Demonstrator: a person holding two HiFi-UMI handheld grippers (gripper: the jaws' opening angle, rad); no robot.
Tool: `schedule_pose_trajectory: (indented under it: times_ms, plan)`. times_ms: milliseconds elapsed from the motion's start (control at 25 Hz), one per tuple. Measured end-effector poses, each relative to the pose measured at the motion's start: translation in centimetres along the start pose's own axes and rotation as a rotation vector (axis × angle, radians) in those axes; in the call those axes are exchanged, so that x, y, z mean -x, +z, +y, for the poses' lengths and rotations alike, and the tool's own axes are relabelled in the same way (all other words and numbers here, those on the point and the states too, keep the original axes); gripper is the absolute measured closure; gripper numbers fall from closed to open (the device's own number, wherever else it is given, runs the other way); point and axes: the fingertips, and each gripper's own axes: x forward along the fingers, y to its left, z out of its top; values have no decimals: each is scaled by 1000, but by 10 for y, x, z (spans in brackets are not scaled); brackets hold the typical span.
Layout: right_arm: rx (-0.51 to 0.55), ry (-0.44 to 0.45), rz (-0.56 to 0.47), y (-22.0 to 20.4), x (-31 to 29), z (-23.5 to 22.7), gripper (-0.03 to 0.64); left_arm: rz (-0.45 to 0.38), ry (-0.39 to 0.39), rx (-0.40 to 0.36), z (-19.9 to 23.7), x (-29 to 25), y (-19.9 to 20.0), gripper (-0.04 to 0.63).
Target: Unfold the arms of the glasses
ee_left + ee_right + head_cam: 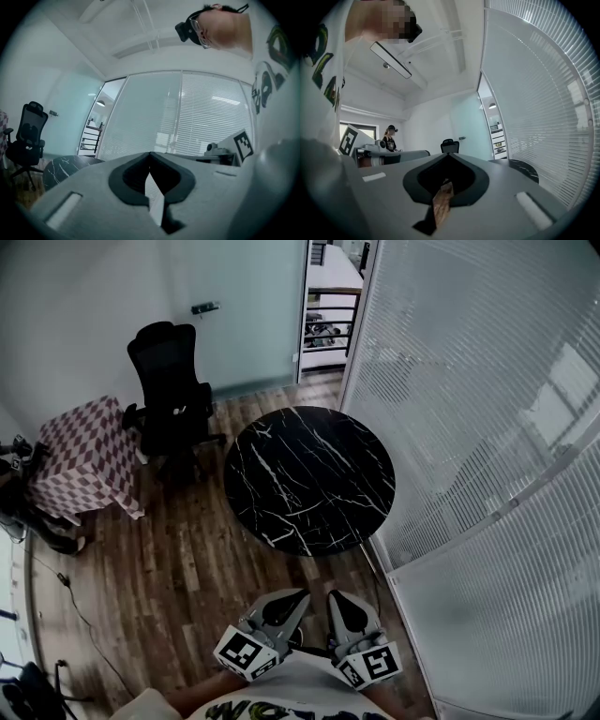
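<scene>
My left claw [296, 596] and right claw [334, 597] sit side by side at six o'clock, each pressed together on nothing. The round black bench [309, 479] lies at twelve. I can't see the glasses.

Head view: soft, cool daylight comes from the blinds [487, 427] filling the right of the frame. The black desk [309, 479] shows a pale sheen at centre; the floor [178, 587] darkens toward the lower left. Straight lines bow at the edges. Gripper views: circular fisheye pictures with black corners; left claw [150, 155] and right claw [447, 157] are soft and out of focus in the foreground.
</scene>
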Motion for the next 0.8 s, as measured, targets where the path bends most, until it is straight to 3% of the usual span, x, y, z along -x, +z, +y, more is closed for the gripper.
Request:
schedule_pose_trajectory:
  times_ms: [440,800]
  plan:
    - [-5,13,6,-1,-14,-17,615,3,14,2,13,-18,-1,594]
    - [24,23,2,11,-75,-40,615,-17,12,3,66,-53,18,594]
